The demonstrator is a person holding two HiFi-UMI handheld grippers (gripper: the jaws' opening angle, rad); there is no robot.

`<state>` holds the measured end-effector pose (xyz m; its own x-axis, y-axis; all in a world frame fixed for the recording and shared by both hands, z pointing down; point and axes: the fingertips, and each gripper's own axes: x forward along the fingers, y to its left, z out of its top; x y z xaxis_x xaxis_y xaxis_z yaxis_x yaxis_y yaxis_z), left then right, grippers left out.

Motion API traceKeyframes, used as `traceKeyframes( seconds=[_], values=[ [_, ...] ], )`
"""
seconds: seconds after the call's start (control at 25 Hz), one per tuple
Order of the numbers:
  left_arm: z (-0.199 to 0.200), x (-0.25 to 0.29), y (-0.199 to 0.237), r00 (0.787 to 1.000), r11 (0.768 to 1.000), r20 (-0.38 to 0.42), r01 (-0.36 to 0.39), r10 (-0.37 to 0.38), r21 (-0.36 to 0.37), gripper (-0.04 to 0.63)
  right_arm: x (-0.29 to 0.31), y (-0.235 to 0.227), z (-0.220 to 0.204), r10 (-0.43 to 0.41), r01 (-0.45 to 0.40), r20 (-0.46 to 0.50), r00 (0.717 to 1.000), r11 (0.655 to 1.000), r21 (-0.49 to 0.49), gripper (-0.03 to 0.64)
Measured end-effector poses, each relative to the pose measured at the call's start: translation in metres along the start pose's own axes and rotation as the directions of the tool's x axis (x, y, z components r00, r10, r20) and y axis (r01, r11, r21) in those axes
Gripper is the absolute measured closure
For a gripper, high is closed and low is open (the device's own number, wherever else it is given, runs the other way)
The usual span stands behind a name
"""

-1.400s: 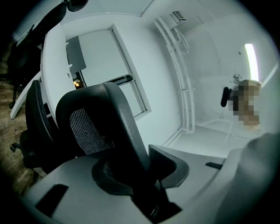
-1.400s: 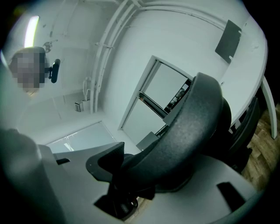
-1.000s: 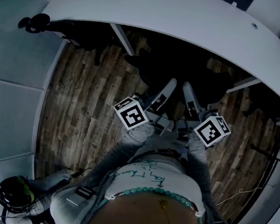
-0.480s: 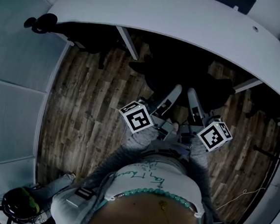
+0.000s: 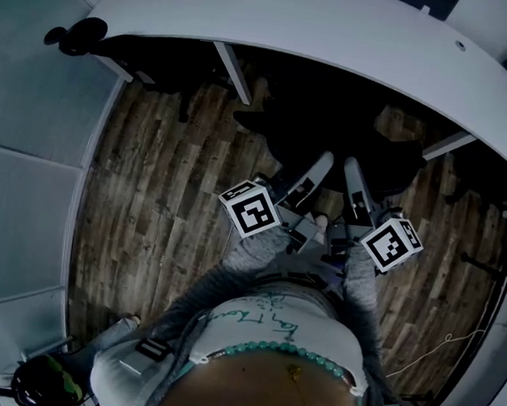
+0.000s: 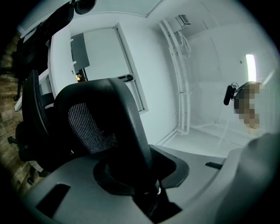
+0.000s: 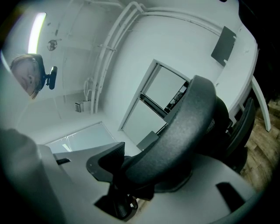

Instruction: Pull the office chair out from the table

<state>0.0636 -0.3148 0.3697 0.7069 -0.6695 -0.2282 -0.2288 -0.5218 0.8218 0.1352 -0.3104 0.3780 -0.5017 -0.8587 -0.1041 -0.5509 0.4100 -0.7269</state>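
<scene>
**Both tongs clamped on the chair's back at the table's near edge**

You hold the left gripper and the right gripper close side by side. Both reach away from you onto the back of the black chair.

In the left gripper view, your dark pads sit on either side of the solid rim of the backrest and press on it. The mesh panel of the back rises just left of that rim. The left tongs are closed on the chair, not empty.

In the right gripper view, the curved rim of the backrest runs between the two pads and both bear on it. Those jaws have just been closing a little tighter, with the rim between them. The right tongs grip the chair too.

The chair stands on the wooden floor at the near edge of the curved white table, with its back turned toward you. It sits between two white table legs, the left leg and the right leg. Its far part is lost in the shadow under the tabletop, so you cannot tell how far it reaches beneath.

In the left gripper view another dark chair stands to the left of yours, beside the same table. White walls fill the background of both gripper views.
</scene>
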Motion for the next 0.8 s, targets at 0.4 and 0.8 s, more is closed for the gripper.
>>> traceKeyframes(
  seconds=[0.4, 0.8],
  values=[
    [-0.02, -0.063, -0.023, 0.999, 0.999, -0.002, 0.032, -0.032, 0.007, 0.474, -0.041, 0.039, -0.04, 0.019, -0.018, 0.016, 1.0, 0.999, -0.038, 0.408],
    [-0.02, -0.07, -0.027, 1.0, 1.0, -0.016, 0.019, -0.019, 0.001, 0.474, -0.045, 0.044, -0.045, 0.005, -0.005, 0.013, 1.0, 1.0, -0.015, 0.408]
  ],
)
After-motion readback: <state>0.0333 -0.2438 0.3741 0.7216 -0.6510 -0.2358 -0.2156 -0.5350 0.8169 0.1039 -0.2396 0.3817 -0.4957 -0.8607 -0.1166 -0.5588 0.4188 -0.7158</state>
